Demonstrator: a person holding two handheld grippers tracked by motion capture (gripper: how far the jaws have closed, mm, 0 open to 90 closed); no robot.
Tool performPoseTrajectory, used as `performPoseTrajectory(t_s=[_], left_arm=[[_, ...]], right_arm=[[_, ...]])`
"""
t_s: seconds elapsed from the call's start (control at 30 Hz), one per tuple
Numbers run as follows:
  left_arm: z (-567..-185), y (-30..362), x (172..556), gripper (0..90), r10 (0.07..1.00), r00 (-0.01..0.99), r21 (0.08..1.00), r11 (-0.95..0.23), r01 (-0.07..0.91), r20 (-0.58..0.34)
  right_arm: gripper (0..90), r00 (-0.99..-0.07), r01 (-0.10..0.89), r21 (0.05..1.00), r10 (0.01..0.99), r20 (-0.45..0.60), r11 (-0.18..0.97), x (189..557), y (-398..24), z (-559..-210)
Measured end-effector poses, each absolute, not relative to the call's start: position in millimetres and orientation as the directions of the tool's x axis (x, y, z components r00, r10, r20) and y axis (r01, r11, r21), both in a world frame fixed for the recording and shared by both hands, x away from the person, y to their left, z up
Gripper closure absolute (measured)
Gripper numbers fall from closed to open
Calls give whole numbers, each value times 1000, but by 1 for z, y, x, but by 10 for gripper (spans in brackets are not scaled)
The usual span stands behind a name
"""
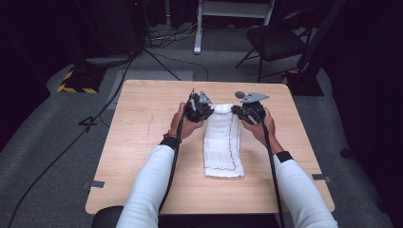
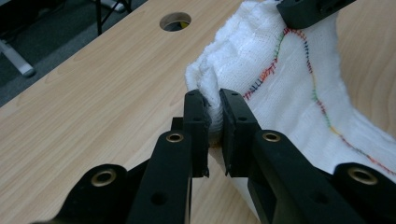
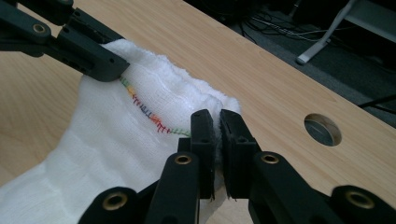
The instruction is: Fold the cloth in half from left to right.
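white gauzy woven cloth [image 2: 299, 88]: soft, rough, colour-stitched | pale wood-grain worktop [image 2: 102, 93]: smooth, matt | black plastic tool [image 2: 213, 119]: matt

Dark recording lab: floor cables [image 1: 62, 152], folding chair [image 1: 275, 40].

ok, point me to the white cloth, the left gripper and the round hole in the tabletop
white cloth [image 1: 222, 145], high view, middle of the folded part.
left gripper [image 2: 214, 103], left gripper view, between the fingertips clamped on a cloth corner.
round hole [image 3: 322, 129], right gripper view, its opening.

The cloth's [image 1: 222, 142] far corners vanish between the black jaws; the chair [image 1: 278, 40] melts into darkness.
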State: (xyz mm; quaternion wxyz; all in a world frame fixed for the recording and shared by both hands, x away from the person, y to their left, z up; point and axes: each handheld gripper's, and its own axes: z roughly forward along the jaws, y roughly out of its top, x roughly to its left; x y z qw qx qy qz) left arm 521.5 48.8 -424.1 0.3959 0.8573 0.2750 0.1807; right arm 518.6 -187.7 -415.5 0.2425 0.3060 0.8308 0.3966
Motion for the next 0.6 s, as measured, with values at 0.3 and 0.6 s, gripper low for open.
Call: performPoseTrajectory(t_s=[0.3,0.6], left_arm=[[-420,59,487,819,538,835,781,-570,256,119],[-425,60,458,818,462,880,772,-598,217,111]], right_arm=[[848,-757,267,823,637,-143,502,490,-196,-413],[849,-809,237,823,574,-127,516,463,-205,-419]])
